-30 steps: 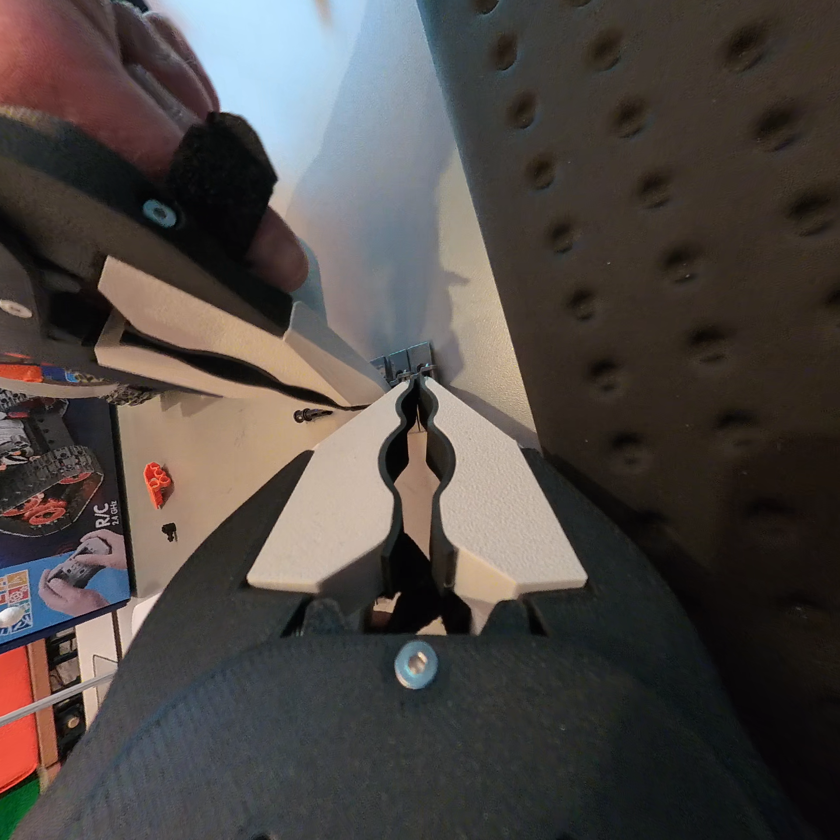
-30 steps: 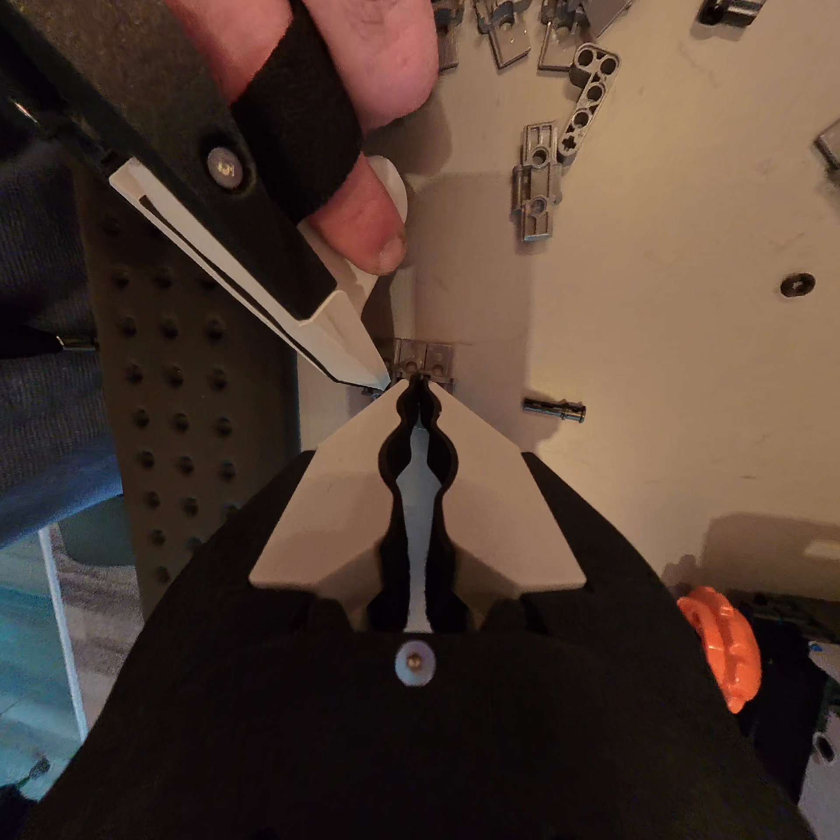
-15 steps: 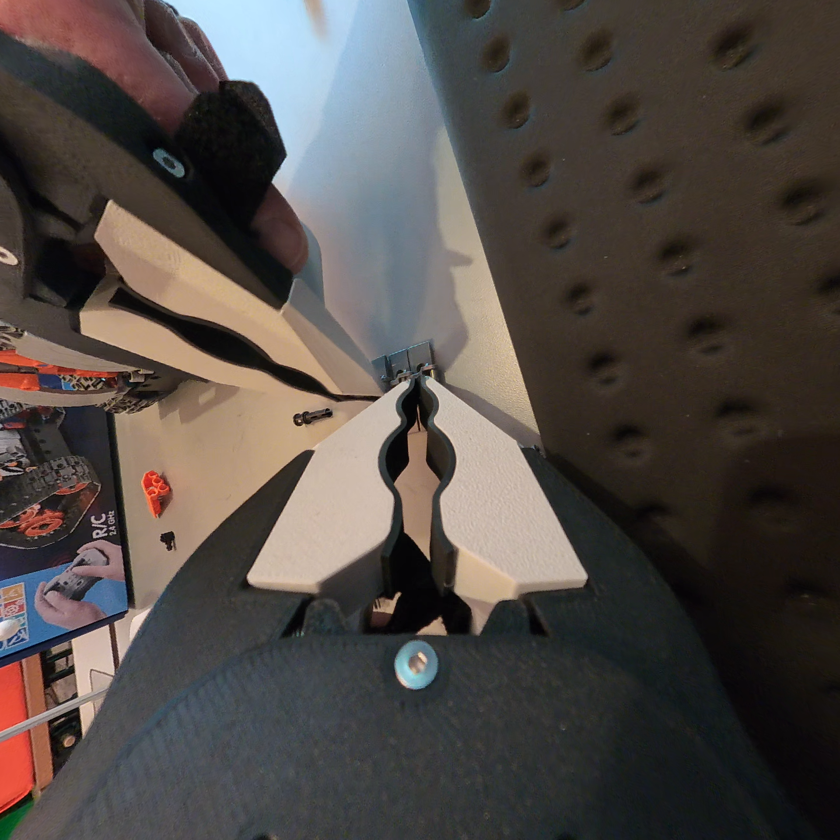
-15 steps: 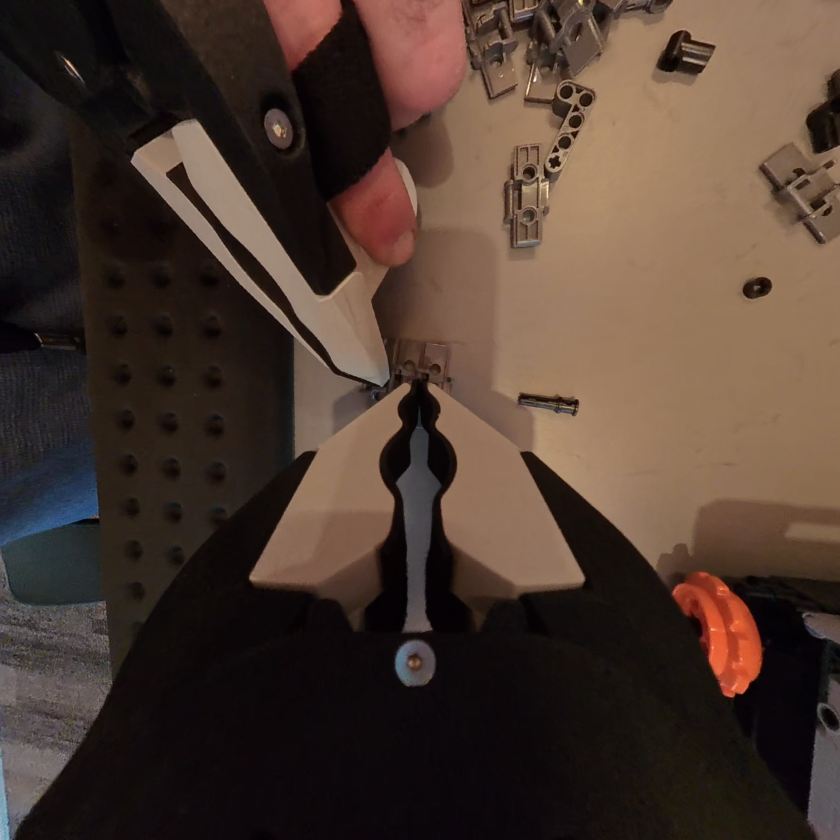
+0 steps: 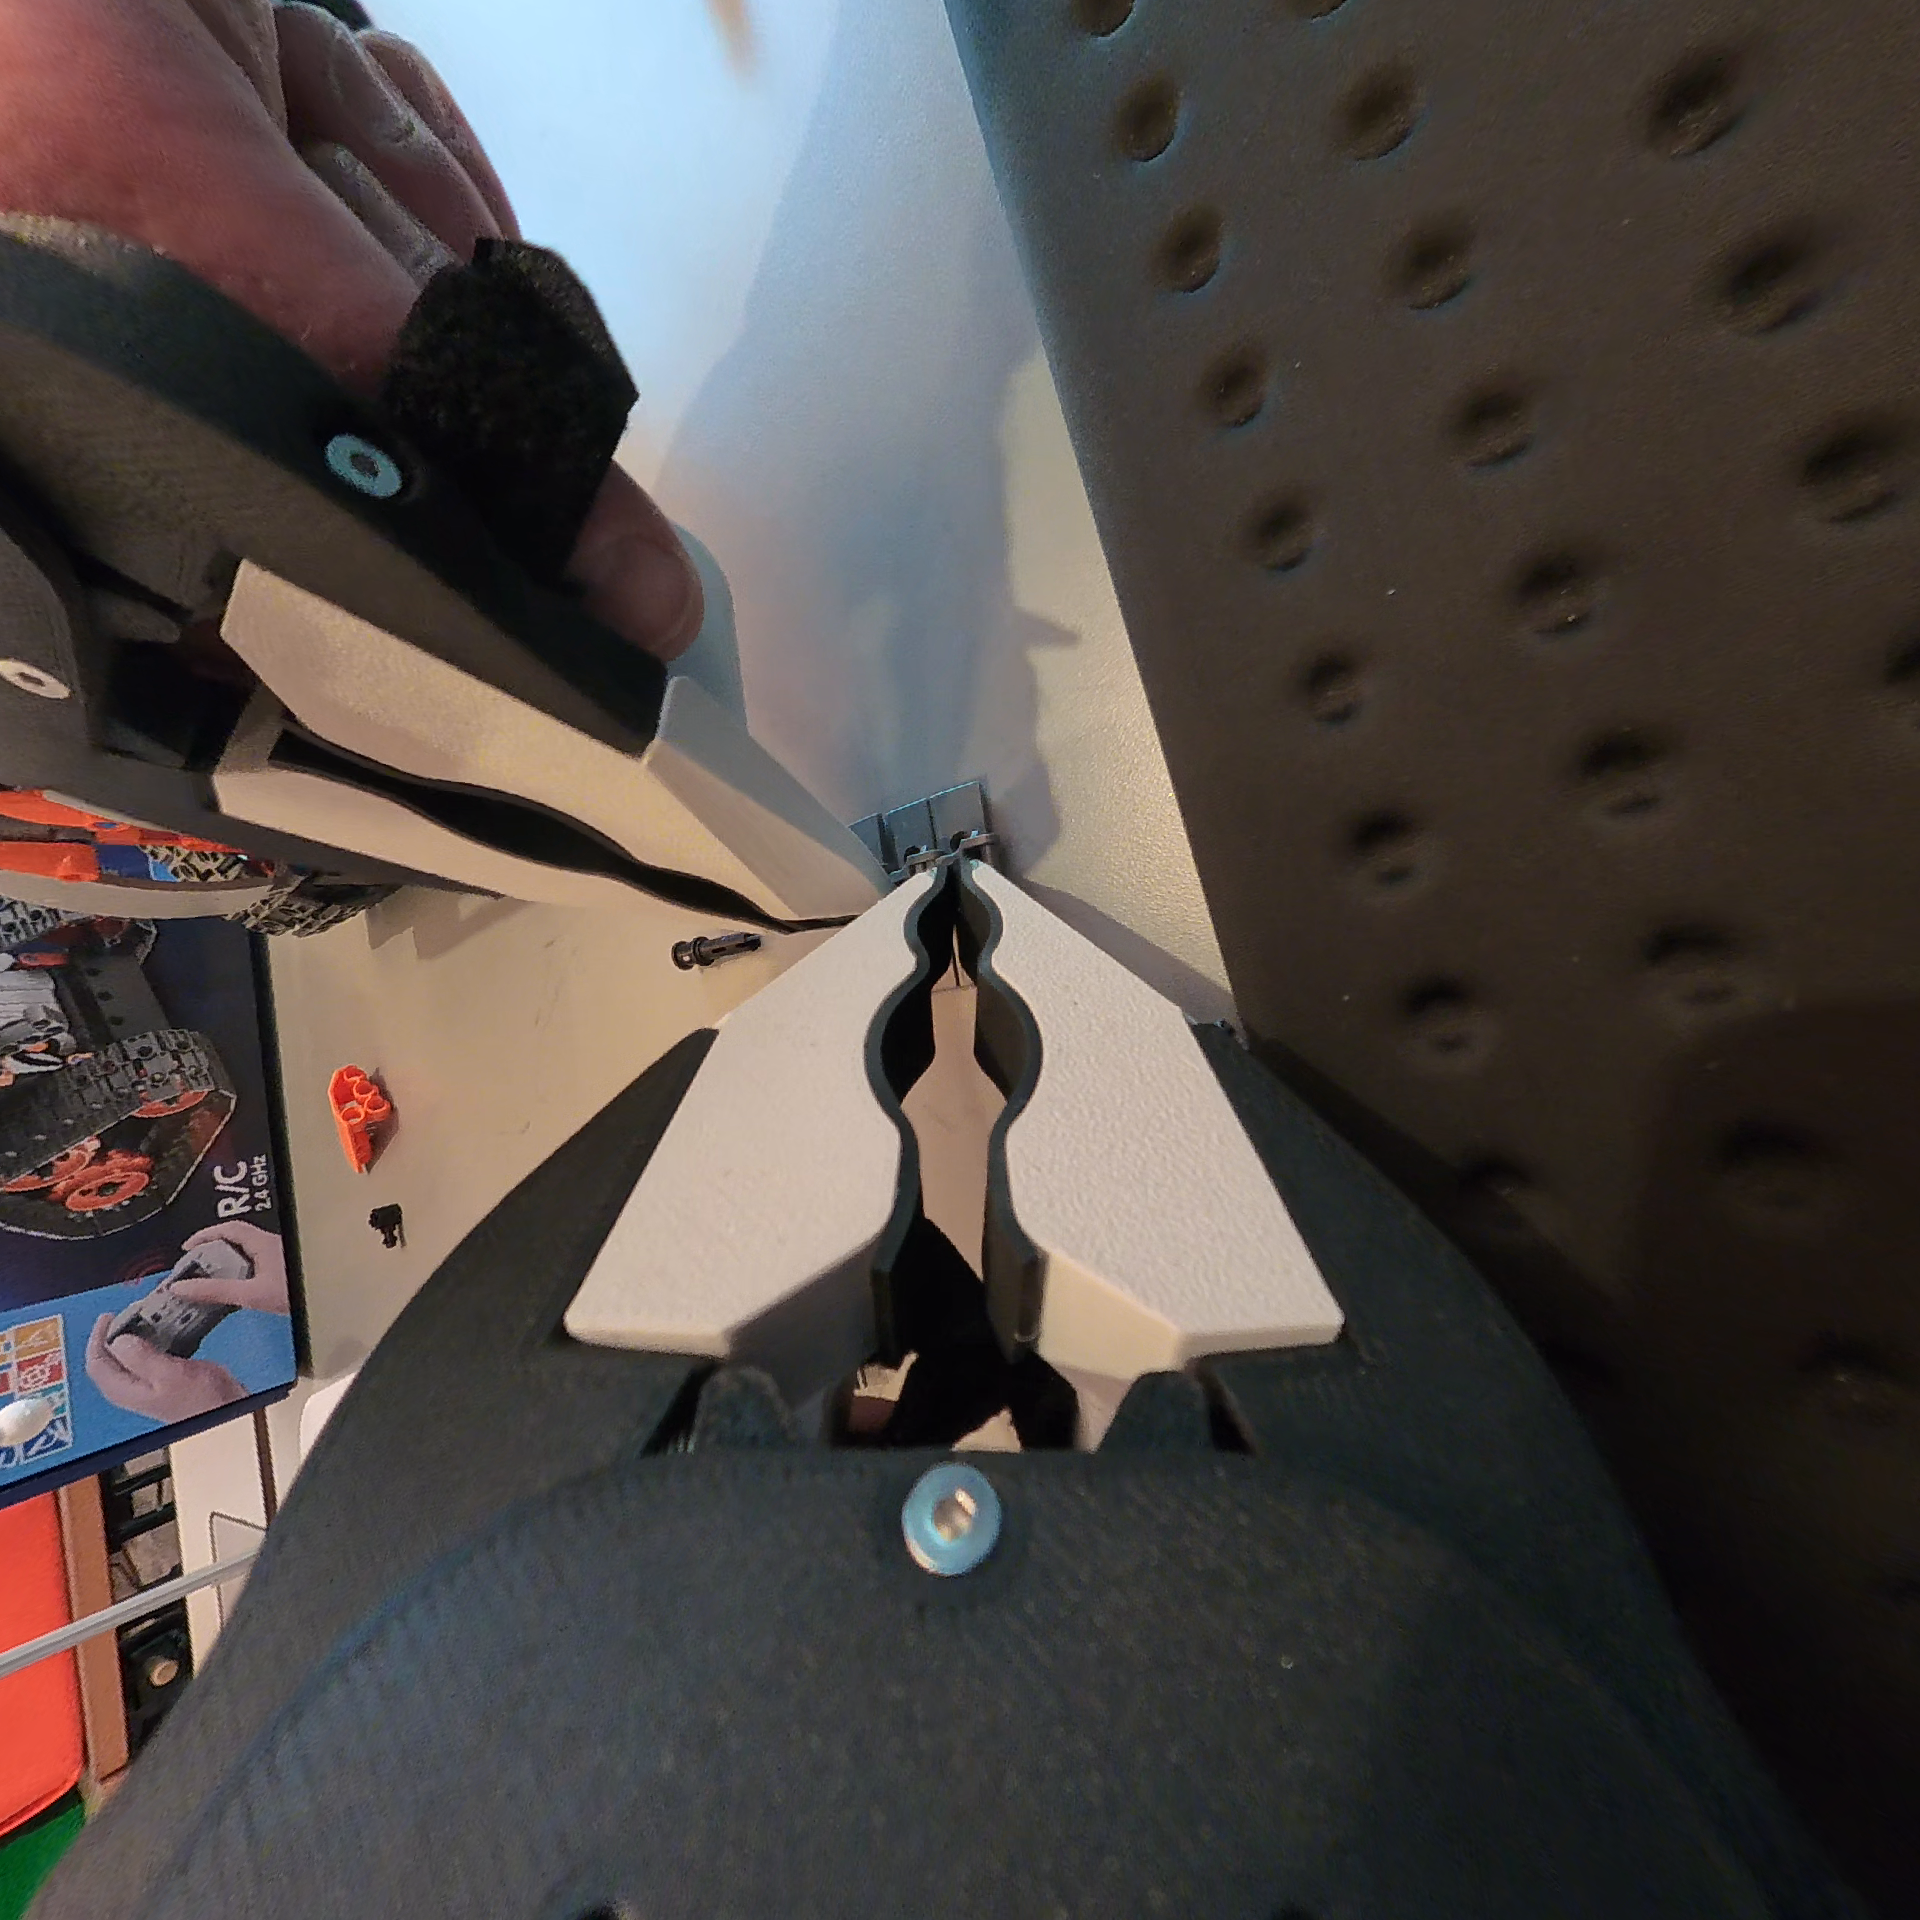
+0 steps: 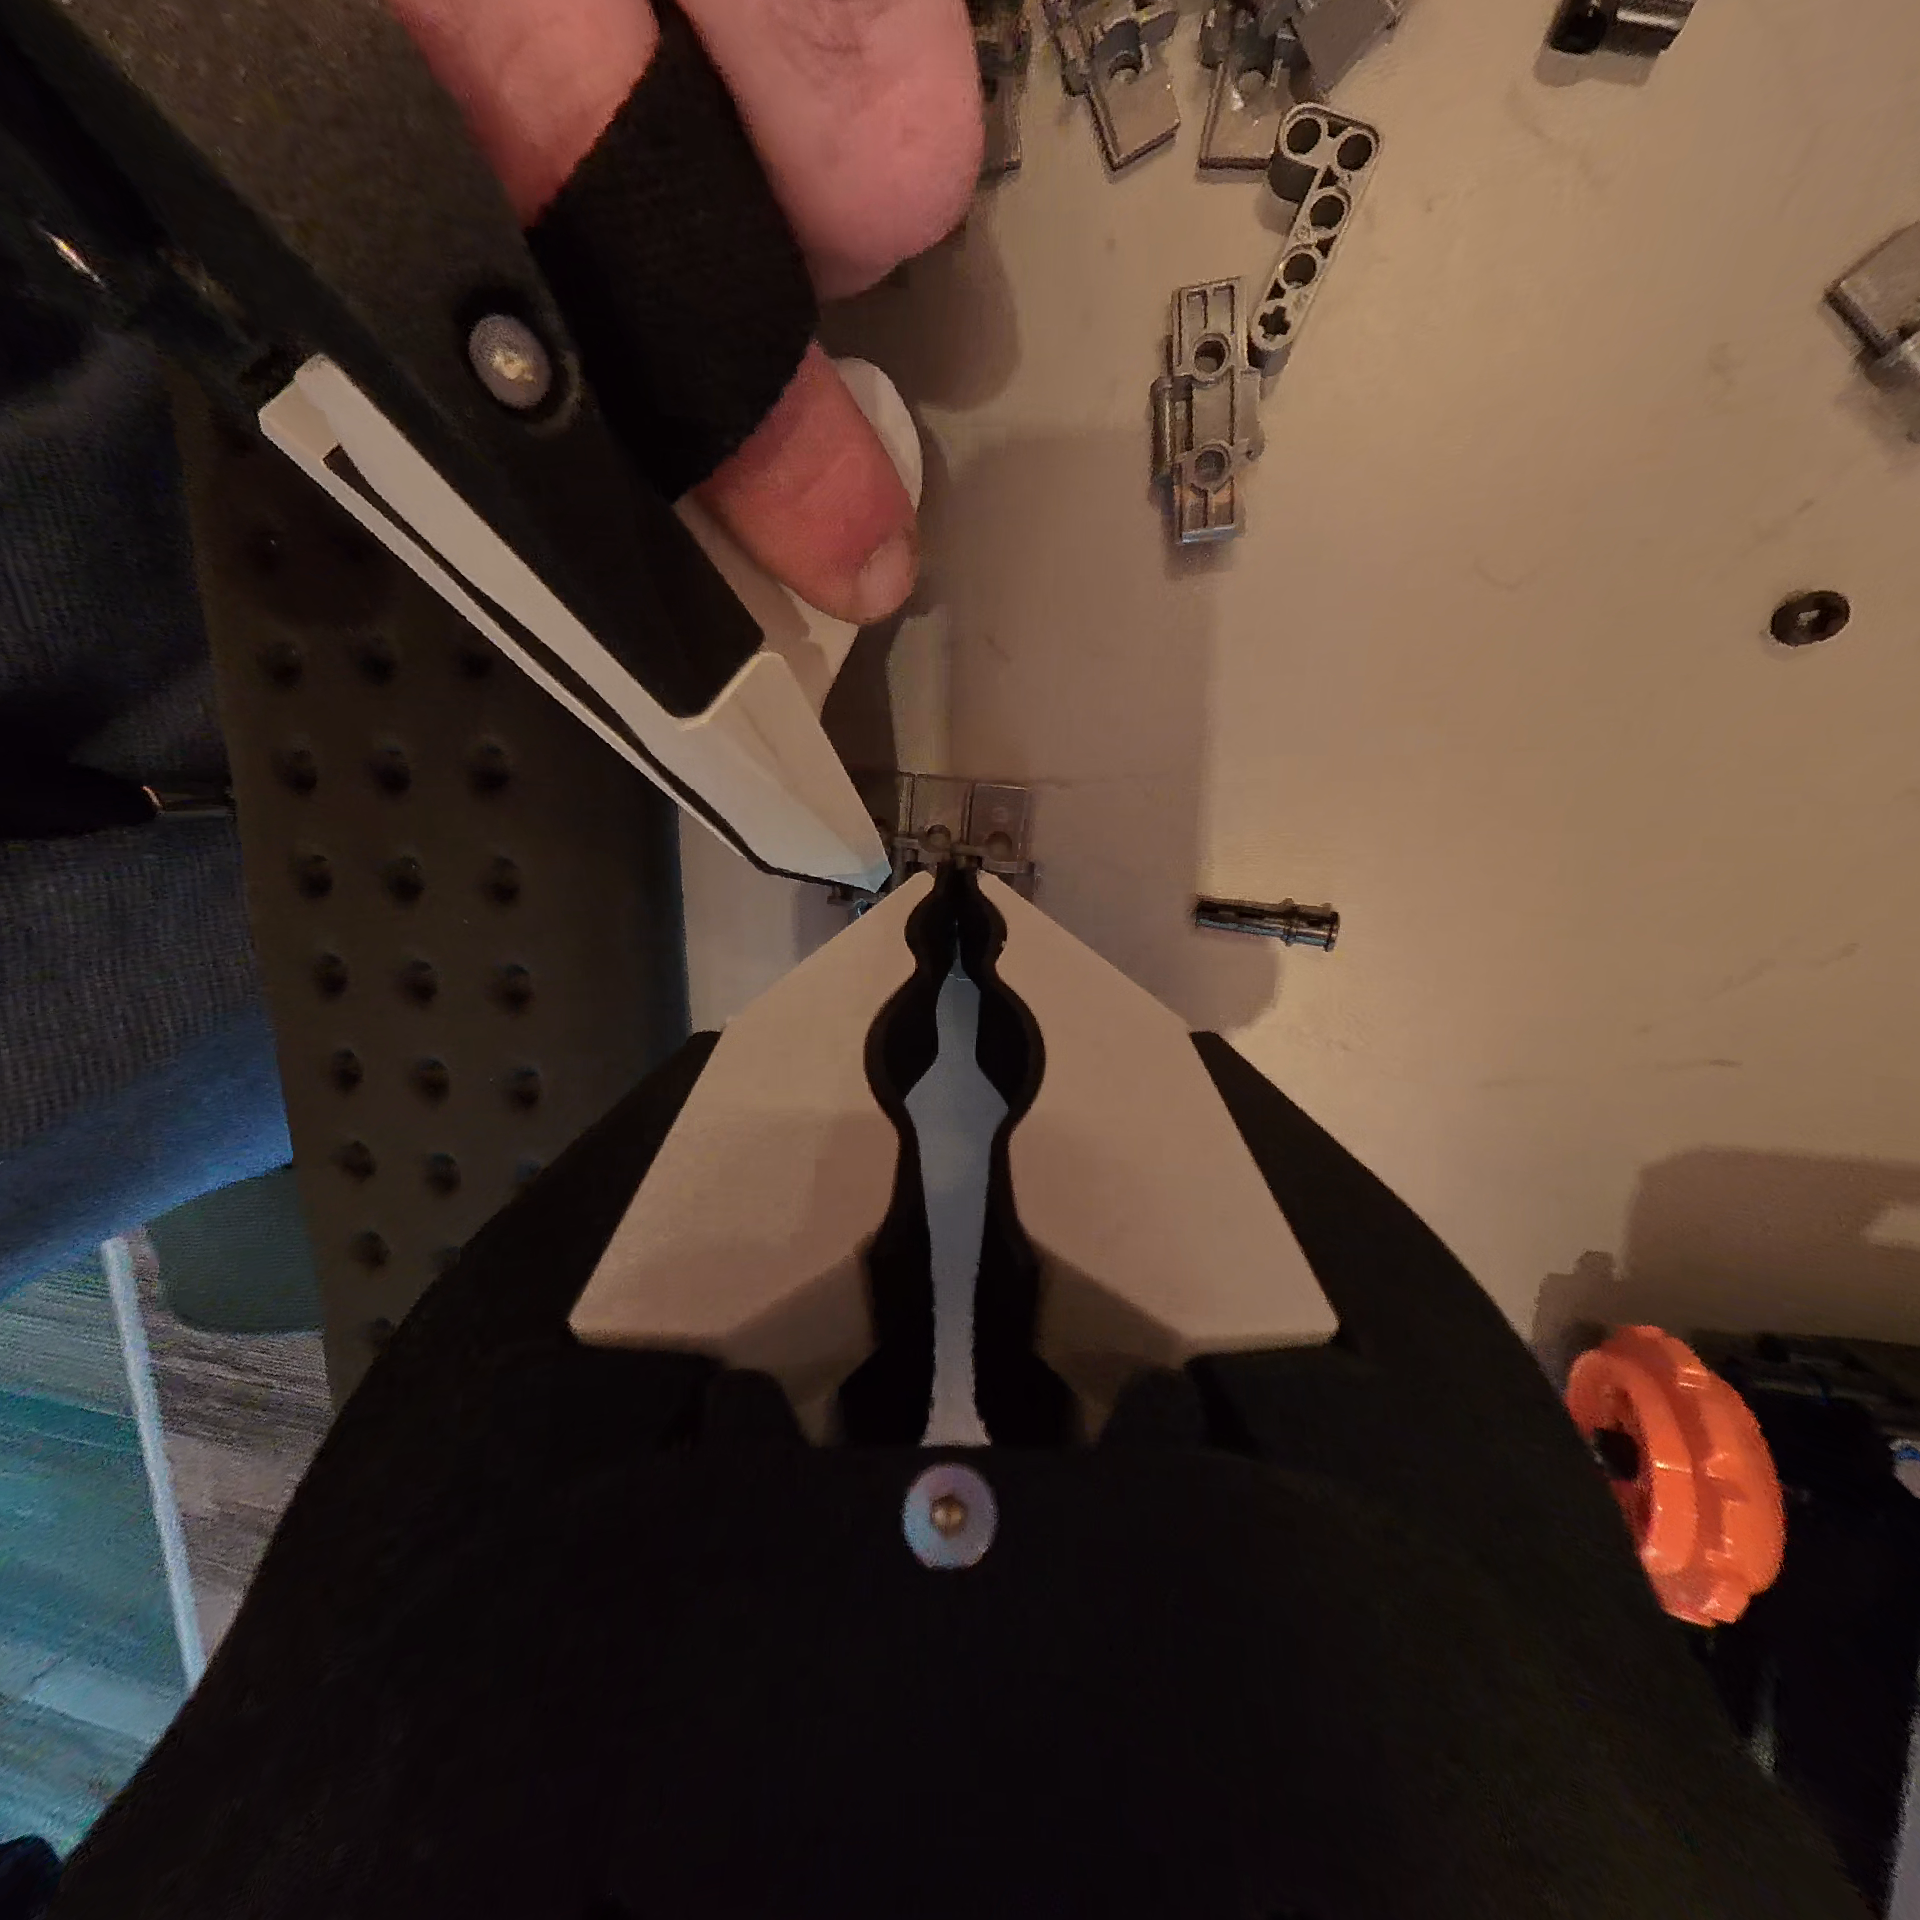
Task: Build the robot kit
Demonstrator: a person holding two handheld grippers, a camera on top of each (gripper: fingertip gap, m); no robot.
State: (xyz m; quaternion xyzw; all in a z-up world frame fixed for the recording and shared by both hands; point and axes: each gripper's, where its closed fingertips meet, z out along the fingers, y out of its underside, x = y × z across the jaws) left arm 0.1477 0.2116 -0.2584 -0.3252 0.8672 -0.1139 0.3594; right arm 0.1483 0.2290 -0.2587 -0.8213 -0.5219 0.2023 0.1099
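A small grey piece made of two linked track plates [image 6: 968, 816] is held just above the beige table [image 6: 1507, 831]. My right gripper [image 6: 954, 881] is shut on its near edge. My left gripper [image 6: 868, 873] comes in from the upper left with a hand on it, and its shut tips meet the piece's left end. In the left wrist view my left gripper [image 5: 954, 871] is shut on the same grey piece [image 5: 925, 816], and the right gripper [image 5: 847, 914] reaches in from the left with its tip beside mine.
A black pin [image 6: 1265, 923] lies right of the piece. Grey track links [image 6: 1205, 416], a grey bent beam [image 6: 1314, 229] and more grey parts lie farther off. An orange wheel [image 6: 1662, 1475] sits near right. A dark perforated chair back [image 5: 1507, 623] stands close. A toy box [image 5: 125, 1195] and an orange part [image 5: 358, 1114] lie left. The grippers are tip to tip, or close to it. The black pin [image 6: 1265, 923] is about 5 cm from my right fingertips. The left camera catches it too, in the left wrist view [image 5: 724, 945].
Both grippers stay shut on the grey piece at the same spot. The views wobble slightly; the left gripper's angle shifts a little.
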